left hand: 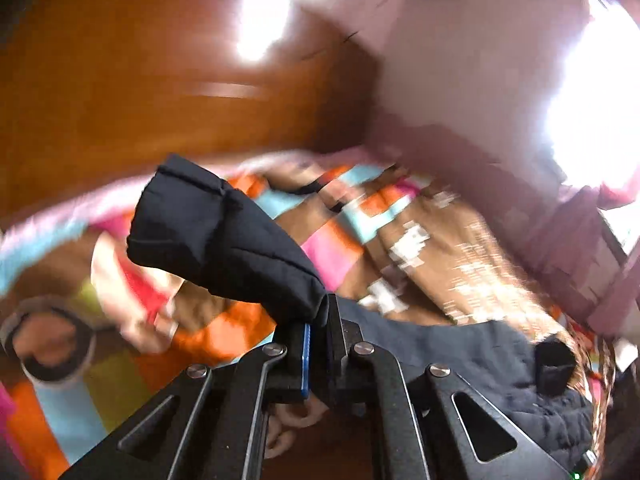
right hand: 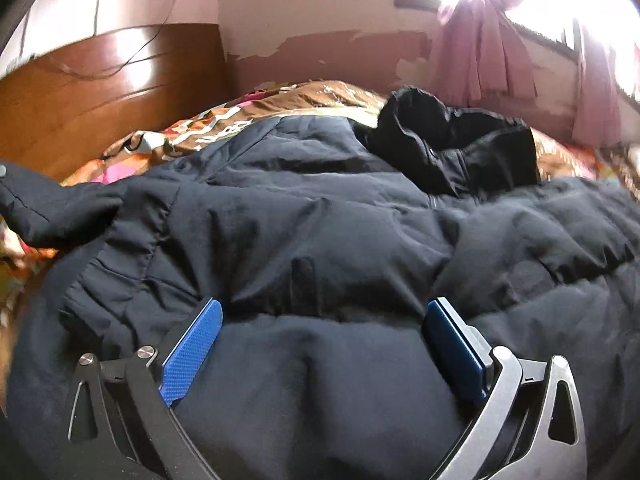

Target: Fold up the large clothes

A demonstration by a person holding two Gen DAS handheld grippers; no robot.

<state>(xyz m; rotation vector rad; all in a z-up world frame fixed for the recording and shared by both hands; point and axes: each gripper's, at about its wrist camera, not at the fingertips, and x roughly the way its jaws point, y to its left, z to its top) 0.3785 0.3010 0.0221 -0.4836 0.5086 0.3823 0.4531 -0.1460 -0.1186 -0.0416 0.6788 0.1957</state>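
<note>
- The bed [right hand: 320, 100] carries everything: a bright patchwork bedspread [left hand: 420, 240] in brown, orange, pink and blue covers it, with a wooden headboard [right hand: 80, 92] behind and a pink curtain [right hand: 480, 52] by the window to the right.
- The dark padded jacket [right hand: 320, 220] lies spread across the bed and fills most of the right wrist view. Its body is rumpled and broadly flat, a black hood or collar [right hand: 452, 148] is bunched at the far end, and one sleeve [right hand: 60, 208] trails off to the left.
- By my reading the fold is barely begun: no part of the body looks laid over another yet, and sleeves, sides and hood are all still to bring in.
- The left hand-held gripper [left hand: 318, 344] has its blue pads together, clamped on the jacket's padded sleeve end [left hand: 224, 240], which stands up above the bedspread. The background is smeared with blur. This looks like the first sleeve being drawn across toward the body.
- The right hand-held gripper [right hand: 320, 340] has its jaws wide apart, one blue pad on each side of a swell of the jacket's lower body. Fabric sits between the pads, but they do not pinch it.
- Whether the right one presses the cloth down I cannot tell.
</note>
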